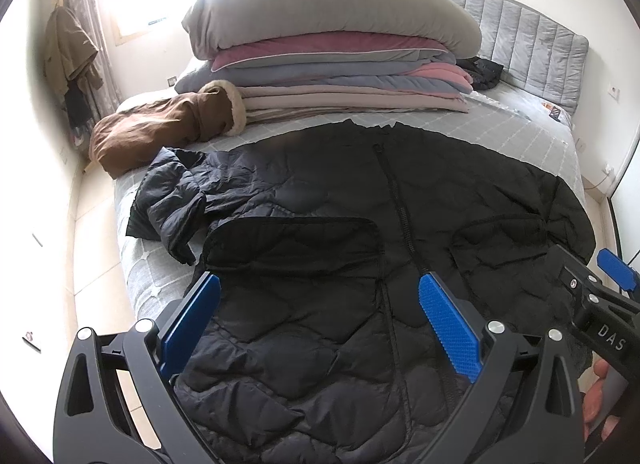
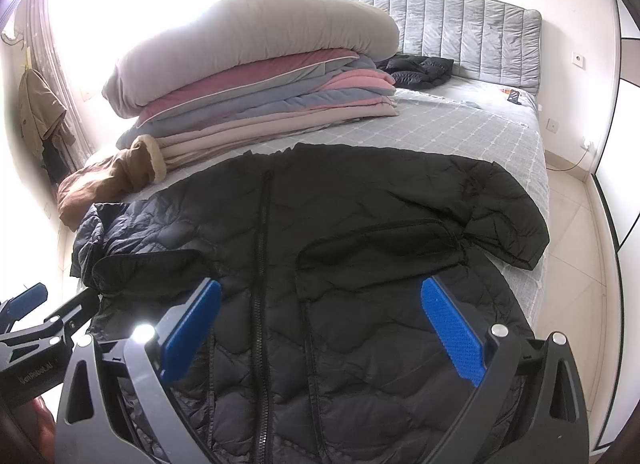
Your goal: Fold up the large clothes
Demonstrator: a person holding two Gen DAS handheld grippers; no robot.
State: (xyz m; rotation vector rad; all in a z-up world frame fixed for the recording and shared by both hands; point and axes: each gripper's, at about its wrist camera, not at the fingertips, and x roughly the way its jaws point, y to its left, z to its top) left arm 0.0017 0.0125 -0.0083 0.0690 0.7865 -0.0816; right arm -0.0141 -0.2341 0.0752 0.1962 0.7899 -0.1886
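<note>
Plainly, one black quilted puffer jacket [image 1: 360,224] lies front-up on the bed [image 2: 460,128], zipper [image 1: 396,192] closed, collar toward the blanket pile and hem toward the camera. Its long axis runs straight away from both tools, so the zipper works as a centre line between them.

Two sleeves show. The one on the person's left is bunched and crumpled beside the body [image 1: 172,200]; the one on the right is spread flatter, angled out toward the bed's edge [image 2: 504,216]. Two pocket flaps sit on the chest panels.

Both tools hover over the hem end, each with its blue pads spread wide and nothing between them. The left tool [image 1: 320,316] straddles the panel left of the zipper; the right tool [image 2: 320,320] sits over the panel right of it. Each tool is nearer its own sleeve, so a likely next move is for each to reach its own side and bring that sleeve inward across the body. The crumpled left sleeve will probably need straightening first.

Farther out: one stack of folded blankets [image 1: 328,64] topped by a grey duvet, one brown fur-trimmed coat [image 1: 160,124] at the bed's left edge, another dark garment [image 2: 416,68] near the padded headboard [image 2: 460,32], and clothes hanging by the curtain [image 1: 68,52].
</note>
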